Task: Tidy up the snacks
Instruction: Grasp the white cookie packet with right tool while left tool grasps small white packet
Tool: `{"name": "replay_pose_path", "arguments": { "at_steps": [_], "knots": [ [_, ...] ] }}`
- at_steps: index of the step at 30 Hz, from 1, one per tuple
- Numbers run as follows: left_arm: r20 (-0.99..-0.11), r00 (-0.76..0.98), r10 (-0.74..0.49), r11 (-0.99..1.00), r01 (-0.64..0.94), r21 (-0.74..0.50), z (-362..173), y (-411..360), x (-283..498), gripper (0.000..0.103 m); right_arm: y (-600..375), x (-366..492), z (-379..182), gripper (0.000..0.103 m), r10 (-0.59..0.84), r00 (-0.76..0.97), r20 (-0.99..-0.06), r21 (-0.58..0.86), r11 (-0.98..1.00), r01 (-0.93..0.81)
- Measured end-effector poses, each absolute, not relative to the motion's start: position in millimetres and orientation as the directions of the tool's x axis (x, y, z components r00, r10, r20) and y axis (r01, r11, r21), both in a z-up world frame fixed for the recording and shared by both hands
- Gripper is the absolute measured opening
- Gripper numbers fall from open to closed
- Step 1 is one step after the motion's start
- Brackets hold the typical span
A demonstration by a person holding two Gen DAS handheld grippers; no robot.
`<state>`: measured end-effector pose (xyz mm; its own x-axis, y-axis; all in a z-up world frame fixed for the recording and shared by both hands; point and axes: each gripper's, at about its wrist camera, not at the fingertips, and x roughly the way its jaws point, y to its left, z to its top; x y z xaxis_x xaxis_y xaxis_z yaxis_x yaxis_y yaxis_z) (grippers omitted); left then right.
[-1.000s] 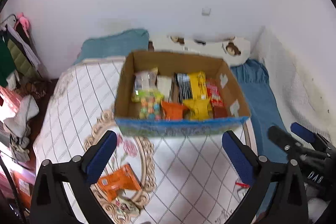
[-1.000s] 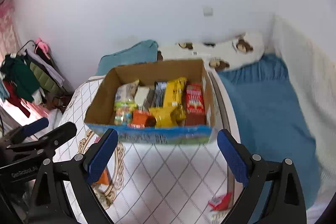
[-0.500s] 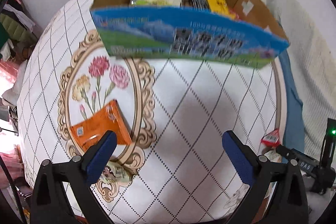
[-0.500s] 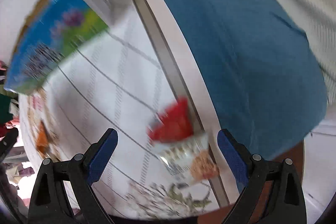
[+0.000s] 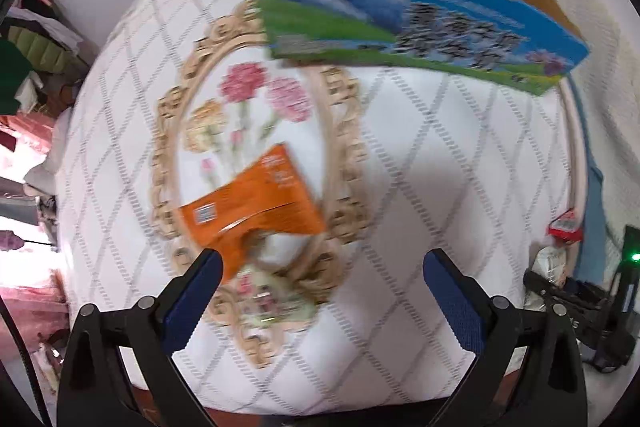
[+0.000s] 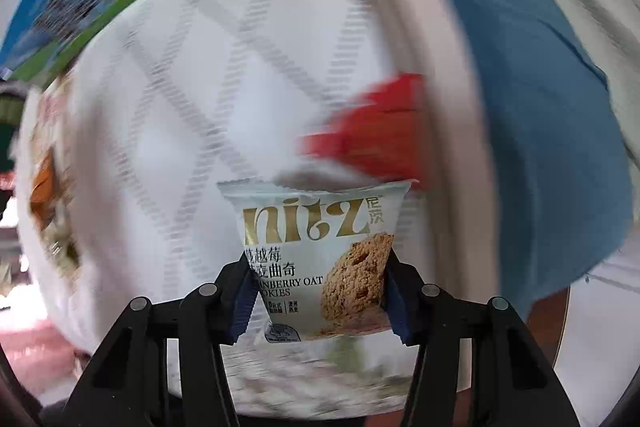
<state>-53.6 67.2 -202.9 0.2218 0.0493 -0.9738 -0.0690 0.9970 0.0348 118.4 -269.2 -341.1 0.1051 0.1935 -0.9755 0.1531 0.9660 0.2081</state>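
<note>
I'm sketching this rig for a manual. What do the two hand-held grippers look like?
Both look alike: the left hand-held gripper and right hand-held gripper have black angular linkage frames with round silver rivets, and fingers faced with ribbed blue pads. No hands or sleeves show.

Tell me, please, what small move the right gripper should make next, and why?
Probably finish the squeeze, then lift. The right gripper is closing, its pads already against both sides of the cookie packet, which sits by the red packet on the cloth; the box lies beyond.

Both wrist views look steeply down, close, sharing the tablecloth (image 5: pixel 400 163).
</note>
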Motion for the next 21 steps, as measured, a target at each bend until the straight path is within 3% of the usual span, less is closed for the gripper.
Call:
{"name": "replay_pose_path", "arguments": {
  "at_steps": [9,17,18,20,21],
  "knots": [
    [-0.999,0.04,0.004,0.995,-0.105,0.0,-249.9,114.3,-83.6,0.103,-170.5,151.0,-319.0,0.056,0.274,0.093,-0.957,0.265,0.96,-0.091],
    [-1.0,0.011,-0.019,0.993,-0.113,-0.02,-291.6,122.8,-76.0,0.102,-153.6,175.3,-310.0,0.056,0.286,0.079,-0.955,0.274,0.952,-0.14],
    [-1.0,0.007,-0.026,0.993,-0.119,-0.026,-296.1,123.7,-73.6,0.1,-152.7,177.1,-310.9,0.056,0.288,0.079,-0.955,0.275,0.951,-0.139],
    [-0.998,0.012,-0.06,0.991,-0.123,-0.061,-303.6,125.7,-70.4,0.084,-150.9,179.7,-311.5,0.056,0.286,0.078,-0.955,0.273,0.952,-0.14],
    [-0.998,0.009,-0.069,0.99,-0.126,-0.07,-305.6,125.1,-70.2,0.066,-150.2,180.1,-314.0,0.056,0.284,0.077,-0.956,0.272,0.952,-0.141]
  ]
}}
